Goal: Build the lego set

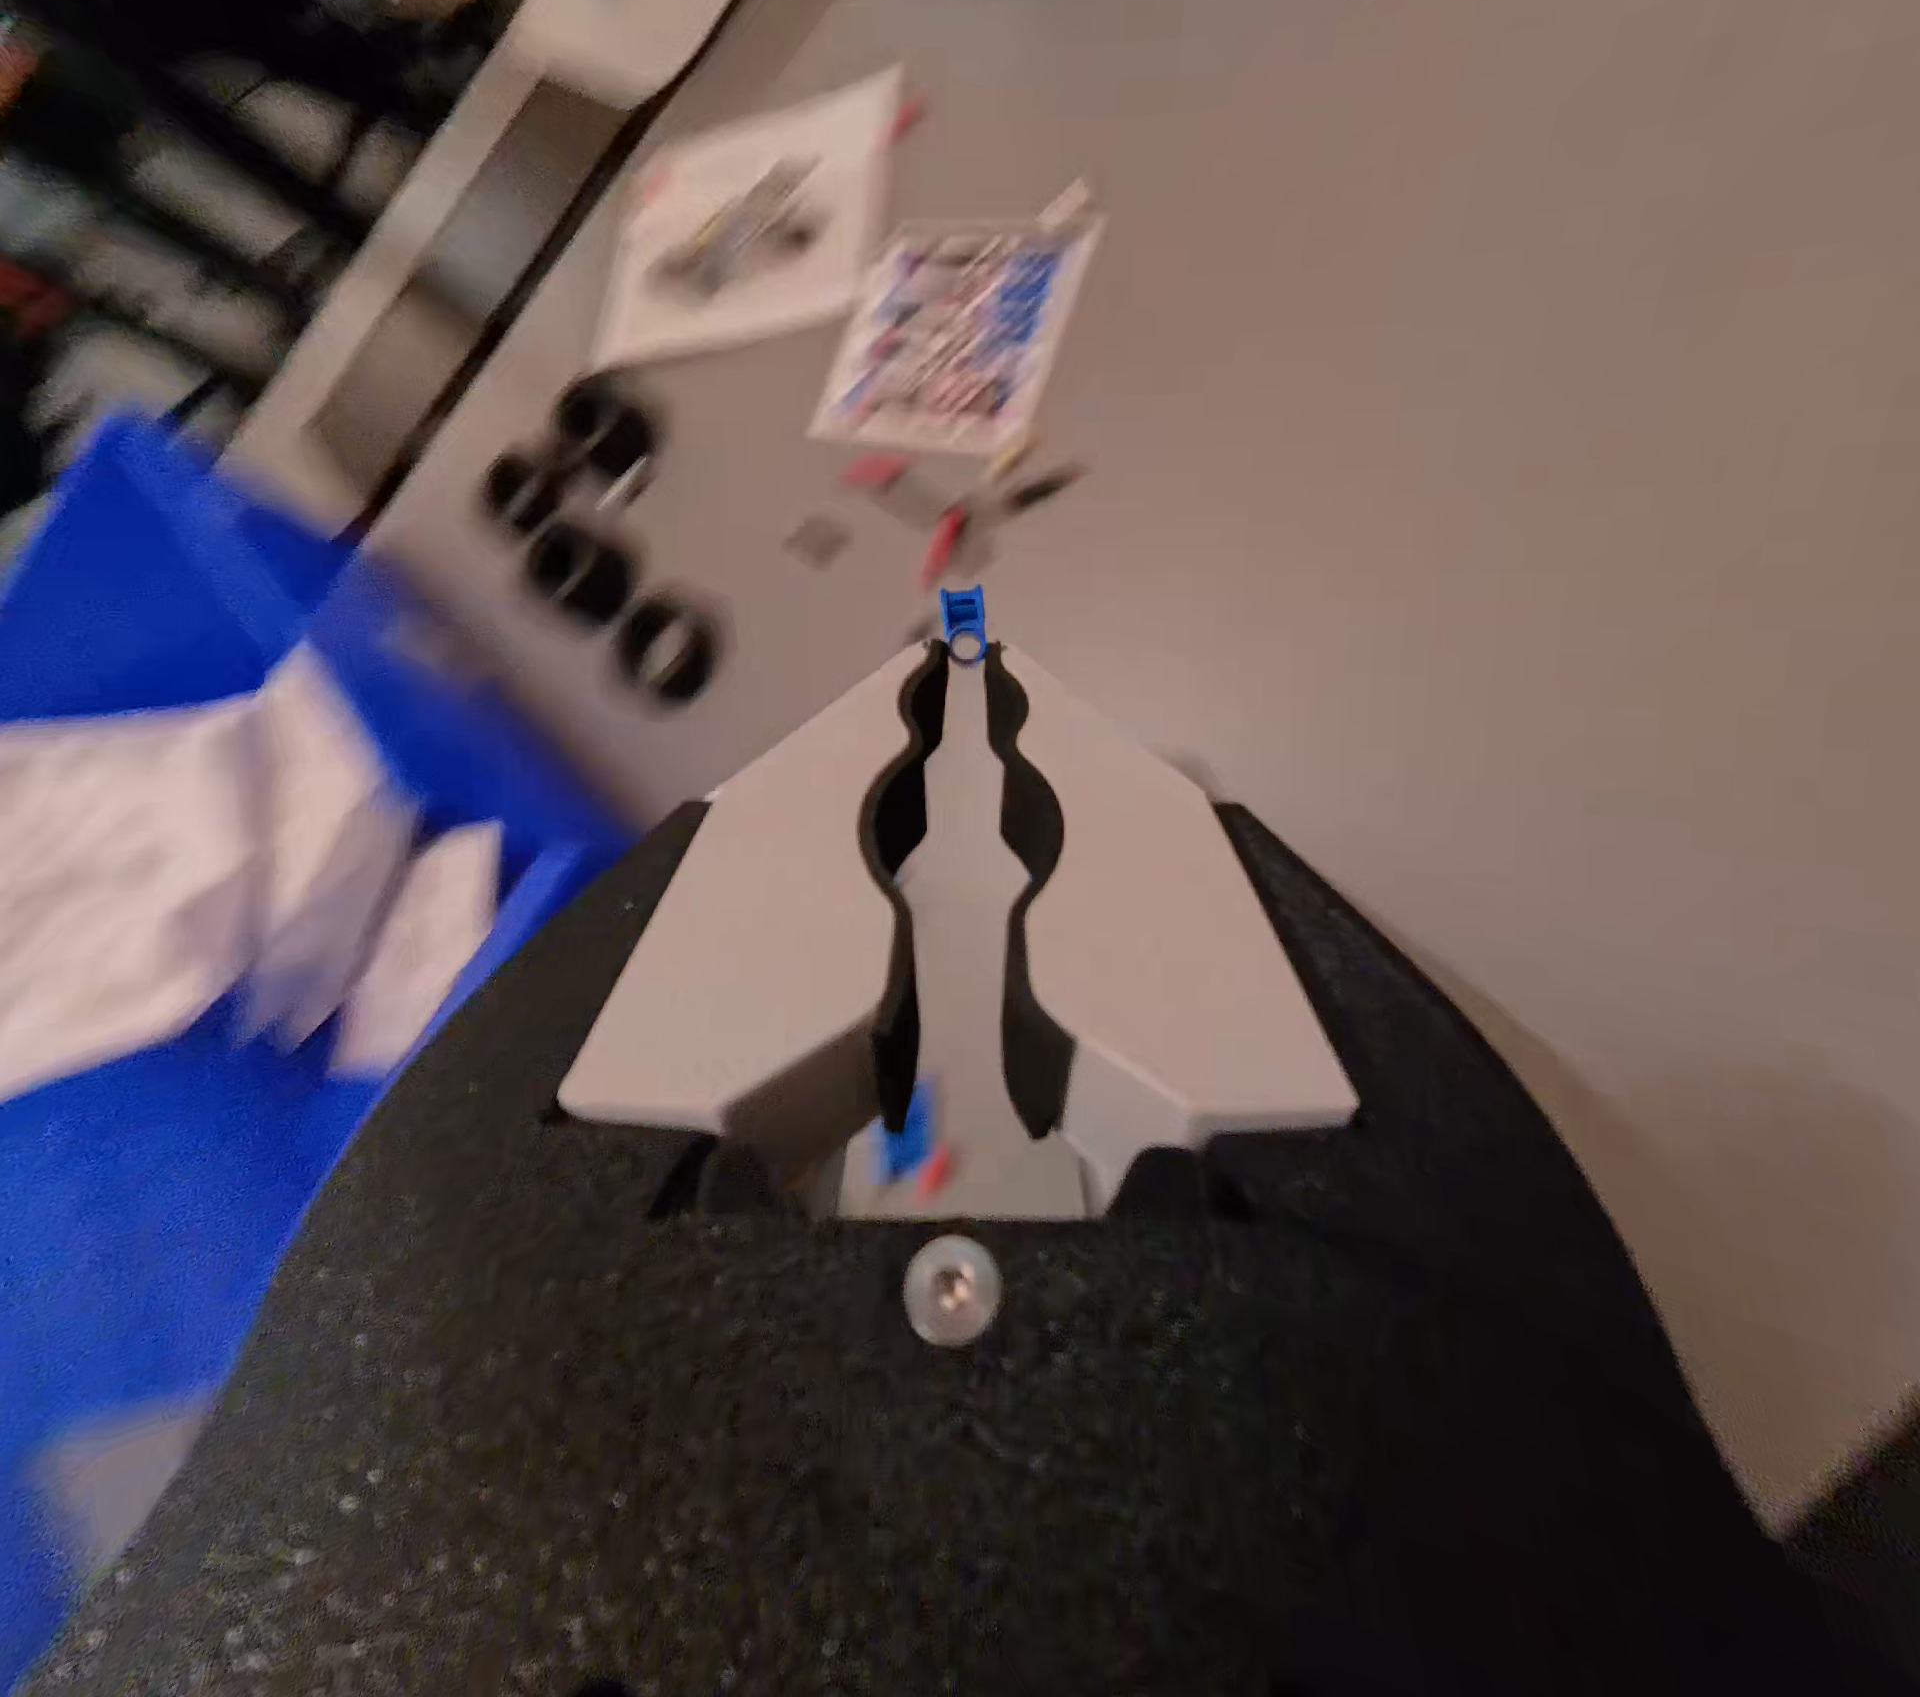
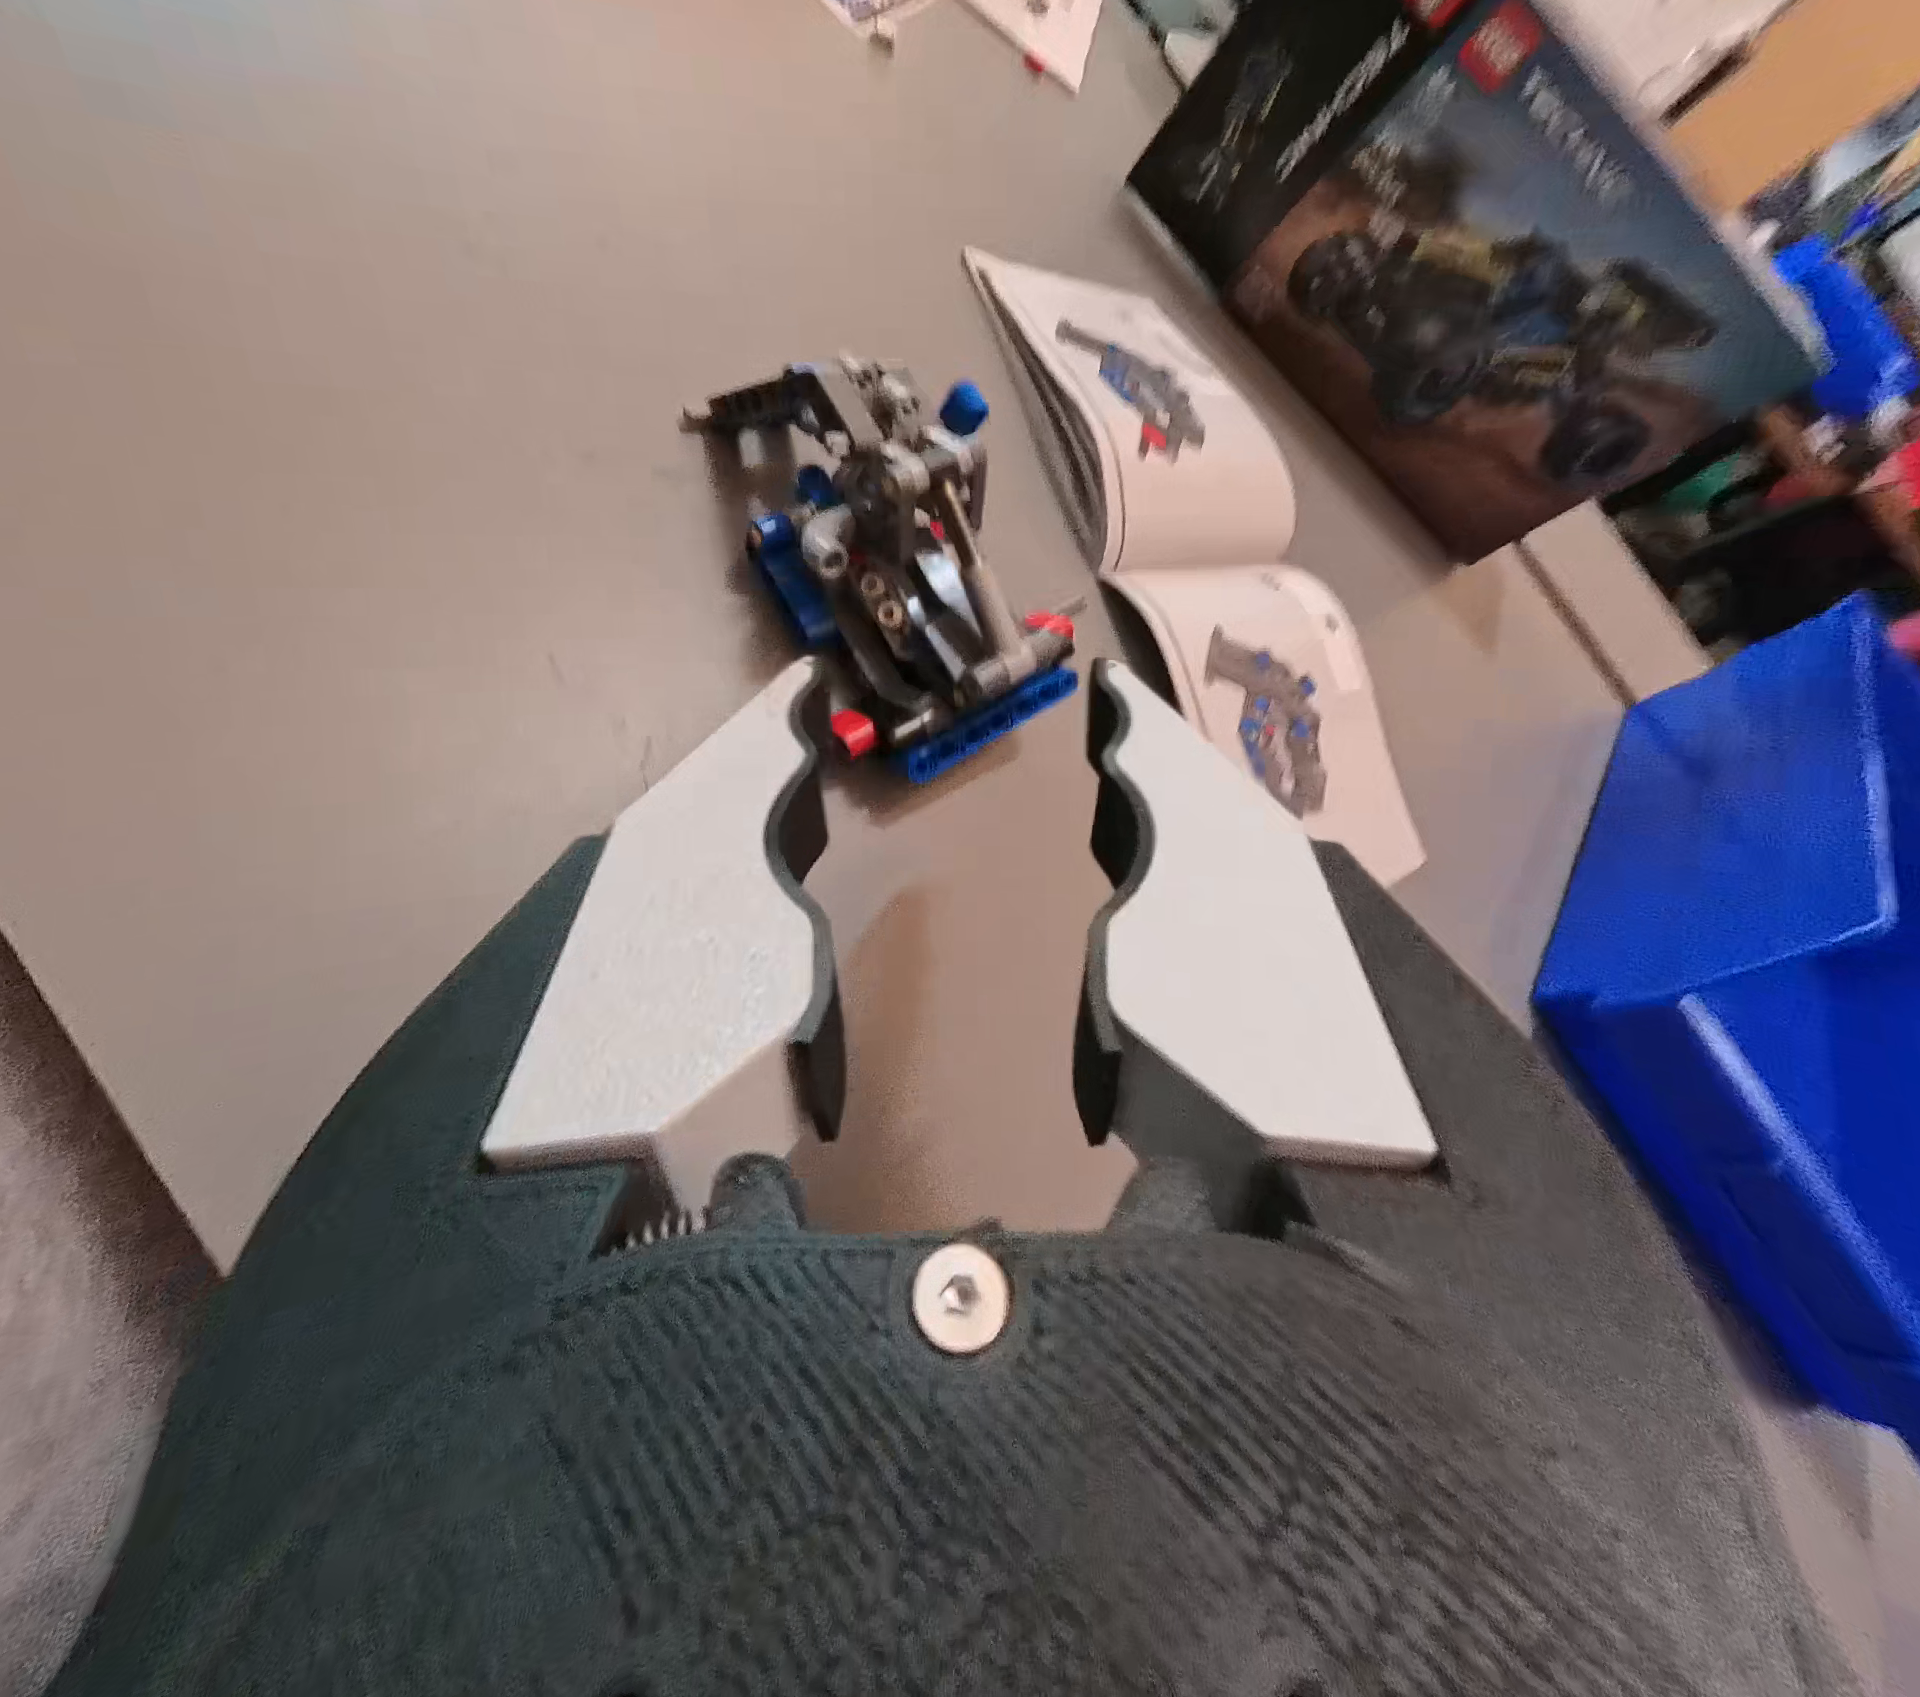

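Observation:
My left gripper [image 1: 965,650] is shut on a small blue plastic connector piece [image 1: 962,621]; both fingertips pinch its ring end and the rest sticks out past the tips, above the table. My right gripper [image 2: 951,697] is open with nothing between its pads. It hovers just in front of a half-built toy vehicle [image 2: 899,567] of grey, black and blue beams with red pins, which stands on the grey table [image 2: 364,297]. The blue front beam of the vehicle lies just beyond the fingertips, untouched.
An open instruction booklet [image 2: 1195,504] and a dark product box [image 2: 1475,245] lie right of the vehicle. A blue bin [image 2: 1756,972] stands at the right; it also shows in the left wrist view [image 1: 156,816]. Several black tyres [image 1: 603,546], a sticker sheet [image 1: 956,338] and loose small parts [image 1: 945,525] lie on the table. One gripper's finger ends stand about 40 cm off the other's.

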